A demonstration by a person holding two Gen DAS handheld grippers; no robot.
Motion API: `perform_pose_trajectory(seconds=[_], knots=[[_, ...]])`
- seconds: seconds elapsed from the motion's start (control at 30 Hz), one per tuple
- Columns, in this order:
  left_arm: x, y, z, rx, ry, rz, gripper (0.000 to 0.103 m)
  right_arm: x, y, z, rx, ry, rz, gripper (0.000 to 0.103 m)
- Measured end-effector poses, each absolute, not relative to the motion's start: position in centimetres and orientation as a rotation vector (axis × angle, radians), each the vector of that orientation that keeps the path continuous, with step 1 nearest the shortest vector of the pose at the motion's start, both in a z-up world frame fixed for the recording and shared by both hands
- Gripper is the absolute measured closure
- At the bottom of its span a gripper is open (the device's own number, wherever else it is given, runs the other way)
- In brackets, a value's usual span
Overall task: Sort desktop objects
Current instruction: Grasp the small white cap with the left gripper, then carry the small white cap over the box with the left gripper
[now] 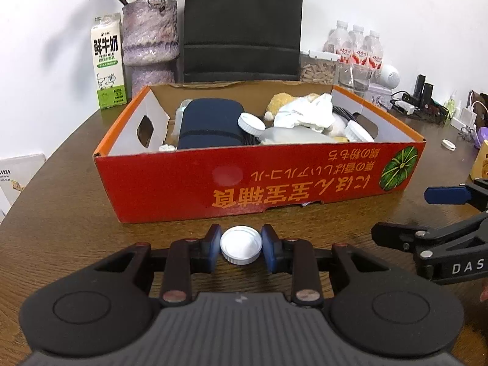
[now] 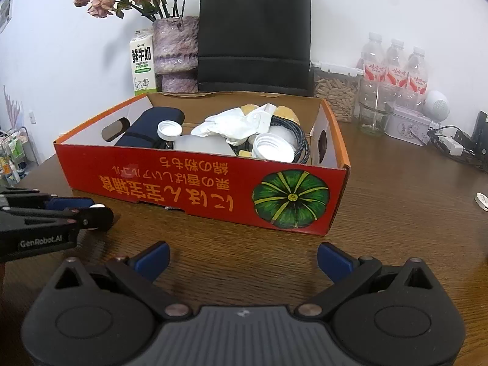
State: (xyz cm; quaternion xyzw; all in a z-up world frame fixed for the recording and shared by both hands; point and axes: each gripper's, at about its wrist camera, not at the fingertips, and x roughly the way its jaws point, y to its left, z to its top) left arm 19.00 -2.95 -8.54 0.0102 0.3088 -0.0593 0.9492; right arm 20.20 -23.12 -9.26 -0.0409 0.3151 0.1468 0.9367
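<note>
The left gripper [image 1: 241, 245] sits low over the wooden surface [image 1: 76, 213], just in front of the red cardboard box [image 1: 213, 180]. Its jaws are drawn in on a white bottle cap [image 1: 241, 248], with both blue pads against the cap's rim. The cap lies on the surface, close to the box's near wall and apart from it.

The right gripper [image 2: 242, 262] hovers before the same box, toward the corner printed with a green pumpkin. Its jaws stand wide apart with only bare surface between them.

Inside the box lie a dark blue pouch [image 1: 210, 123] at the left, two more white caps [image 1: 251, 123], crumpled white paper [image 1: 305, 113] and a braided cable [image 2: 300, 138] at the right.

Right of the box, a further small white cap [image 1: 448, 145] lies alone on the surface.

Behind the box stand a milk carton [image 1: 108, 61], a purple vase [image 1: 151, 41] of dried roses, a black paper bag [image 1: 242, 24] and three water bottles [image 1: 355, 45].
</note>
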Motion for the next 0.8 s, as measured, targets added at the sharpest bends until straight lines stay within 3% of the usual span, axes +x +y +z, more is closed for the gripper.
perform_pose_trajectory(seconds=[0.8], knots=[[16.9, -3.7, -4.7, 0.002, 0.497, -0.127, 0.074, 19.2, -22.5, -5.1, -0.06, 0.595, 0.36, 0.0]])
